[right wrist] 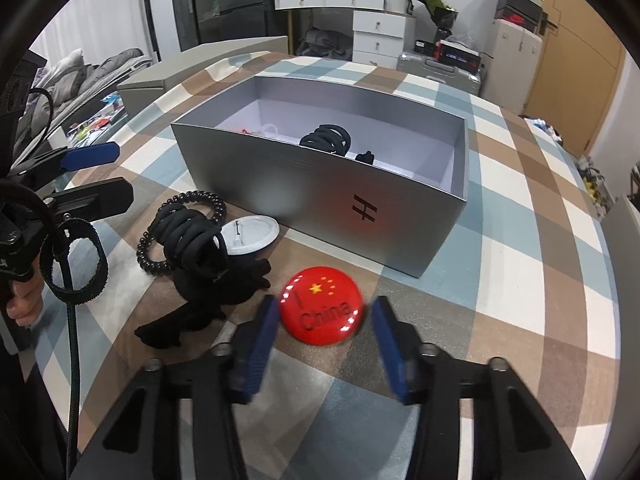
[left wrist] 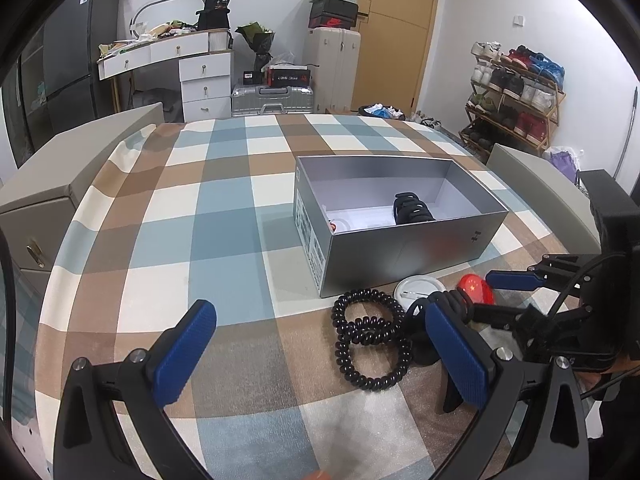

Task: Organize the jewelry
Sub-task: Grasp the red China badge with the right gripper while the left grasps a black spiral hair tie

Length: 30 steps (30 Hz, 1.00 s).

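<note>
A checked cloth in blue, brown and cream covers the table (left wrist: 224, 216), which carries everything here. The biggest thing on it is an open grey box (right wrist: 320, 184) with a white inside; a bundle of black hair ties (right wrist: 326, 136) already lies in it, along with something small and white near the far end that is too hidden to identify.

The left gripper (left wrist: 320, 344) hovers low over the cloth, its jaws spread wide with nothing between them. The right gripper (right wrist: 326, 344) sits at table level with its jaws released, one blue pad on each side of the red badge (right wrist: 322, 306); the left pad looks about to touch the badge's edge, the right pad stands clear of it.

Just in front of the box lie the loose pieces: a black spiral hair tie (left wrist: 370, 338), a stack of black fabric hair ties (right wrist: 192, 240) on a dark holder, and a white round badge (right wrist: 250, 234) lying face down, touching that stack.
</note>
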Each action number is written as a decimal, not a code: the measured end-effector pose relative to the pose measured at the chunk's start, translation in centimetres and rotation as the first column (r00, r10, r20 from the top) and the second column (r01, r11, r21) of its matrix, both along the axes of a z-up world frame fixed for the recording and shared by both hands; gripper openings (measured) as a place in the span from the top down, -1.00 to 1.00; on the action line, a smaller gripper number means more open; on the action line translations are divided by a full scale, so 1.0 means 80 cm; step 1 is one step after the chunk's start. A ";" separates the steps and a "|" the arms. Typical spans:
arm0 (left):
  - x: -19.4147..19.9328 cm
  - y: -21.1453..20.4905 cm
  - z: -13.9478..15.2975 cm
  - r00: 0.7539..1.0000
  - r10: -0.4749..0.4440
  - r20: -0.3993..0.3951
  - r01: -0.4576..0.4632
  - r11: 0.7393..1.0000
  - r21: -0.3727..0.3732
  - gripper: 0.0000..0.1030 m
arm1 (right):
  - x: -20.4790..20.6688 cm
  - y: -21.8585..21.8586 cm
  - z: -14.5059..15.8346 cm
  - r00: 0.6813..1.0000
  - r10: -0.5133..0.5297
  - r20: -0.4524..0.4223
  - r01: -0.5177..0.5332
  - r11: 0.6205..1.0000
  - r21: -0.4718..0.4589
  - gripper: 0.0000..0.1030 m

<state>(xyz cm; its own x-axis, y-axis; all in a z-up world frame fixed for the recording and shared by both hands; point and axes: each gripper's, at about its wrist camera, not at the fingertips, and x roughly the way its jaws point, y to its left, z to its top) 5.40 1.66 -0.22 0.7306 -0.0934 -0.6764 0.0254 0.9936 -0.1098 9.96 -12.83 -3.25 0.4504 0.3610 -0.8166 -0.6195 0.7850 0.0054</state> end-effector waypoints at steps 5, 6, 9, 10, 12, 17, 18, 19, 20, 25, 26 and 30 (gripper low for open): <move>0.000 -0.002 -0.002 1.000 -0.001 -0.007 0.001 1.000 0.013 -0.98 | -0.001 -0.001 0.001 1.000 0.017 -0.007 -0.017 1.000 0.023 0.21; 0.000 -0.002 -0.002 1.000 -0.002 -0.007 0.003 1.000 0.016 -0.98 | -0.002 -0.002 0.002 1.000 0.020 -0.006 -0.020 0.999 0.028 0.21; -0.001 -0.005 -0.002 1.000 -0.008 -0.010 0.008 1.000 0.026 -0.98 | -0.002 -0.006 0.009 1.000 0.023 -0.002 -0.023 0.998 0.054 0.21; -0.001 -0.006 -0.002 1.000 -0.009 -0.012 0.010 0.999 0.032 -0.98 | -0.002 -0.008 0.013 1.000 0.022 0.000 -0.022 0.997 0.069 0.21; -0.002 -0.008 -0.004 1.000 -0.013 -0.023 0.014 0.998 0.056 -0.98 | -0.002 -0.016 0.019 1.000 0.017 0.006 -0.018 0.995 0.095 0.21; -0.003 -0.013 -0.009 0.997 -0.040 -0.061 0.048 0.991 0.124 -0.98 | -0.001 -0.028 0.033 1.000 -0.003 0.015 0.000 0.989 0.146 0.21; -0.003 -0.014 -0.010 0.997 -0.045 -0.066 0.053 0.990 0.129 -0.98 | -0.001 -0.029 0.034 1.000 -0.006 0.019 0.003 0.989 0.151 0.21; -0.003 -0.013 -0.010 0.997 -0.043 -0.071 0.052 0.990 0.132 -0.98 | -0.001 -0.030 0.035 1.000 -0.007 0.018 0.004 0.988 0.156 0.21; -0.002 -0.012 -0.012 0.997 -0.035 -0.076 0.045 0.990 0.133 -0.98 | -0.001 -0.031 0.036 1.000 -0.009 0.020 0.006 0.987 0.159 0.21; 0.002 -0.004 -0.022 0.993 -0.045 -0.113 0.053 0.996 0.067 -0.83 | -0.002 -0.030 0.037 1.000 -0.007 0.022 0.003 0.987 0.160 0.21; 0.003 -0.005 -0.023 0.991 -0.050 -0.122 0.058 0.996 0.063 -0.78 | -0.003 -0.029 0.037 1.000 -0.004 0.022 0.001 0.987 0.159 0.21; 0.003 -0.009 -0.029 0.985 -0.077 -0.156 0.086 0.995 0.054 -0.23 | -0.002 -0.030 0.038 1.000 -0.007 0.022 0.003 0.987 0.160 0.21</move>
<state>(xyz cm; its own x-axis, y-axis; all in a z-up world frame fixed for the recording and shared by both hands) 5.66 0.94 -2.57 0.6092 -0.1042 -0.7861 0.0942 0.9938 -0.0588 9.79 -15.22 -0.24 0.4697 0.4837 -0.7385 -0.6170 0.7782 0.1172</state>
